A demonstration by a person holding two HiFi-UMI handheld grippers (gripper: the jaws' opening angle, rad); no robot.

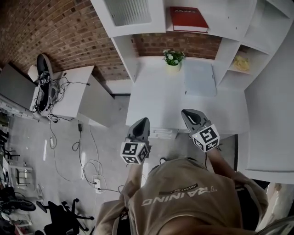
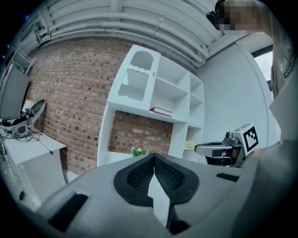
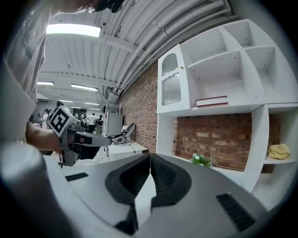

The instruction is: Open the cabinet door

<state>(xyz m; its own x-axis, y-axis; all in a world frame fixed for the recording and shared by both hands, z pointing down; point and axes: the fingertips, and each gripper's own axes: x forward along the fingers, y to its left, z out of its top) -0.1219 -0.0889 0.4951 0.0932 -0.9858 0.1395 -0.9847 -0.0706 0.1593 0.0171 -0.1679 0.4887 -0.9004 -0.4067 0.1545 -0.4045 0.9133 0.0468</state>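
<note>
The cabinet door point(image 1: 131, 11) is a white panel with a slatted, arched window, standing shut at the top left of the white shelf unit point(image 1: 229, 55). It also shows in the left gripper view as the door point(image 2: 136, 76) and in the right gripper view as the door point(image 3: 170, 83). My left gripper point(image 1: 144, 121) and right gripper point(image 1: 185, 112) hang side by side before the unit's white counter point(image 1: 156, 96), well short of the door. The left gripper point(image 2: 153, 158) is shut and empty. The right gripper point(image 3: 150, 157) is likewise shut with nothing in it.
A red book point(image 1: 188, 19) lies on a shelf, and a small potted plant point(image 1: 173, 58) and a pale flat sheet point(image 1: 200, 78) sit on the counter. A yellow cloth point(image 1: 242, 63) lies in a right cubby. A desk point(image 1: 69, 92) with cables stands at left. Cords trail over the floor point(image 1: 87, 170).
</note>
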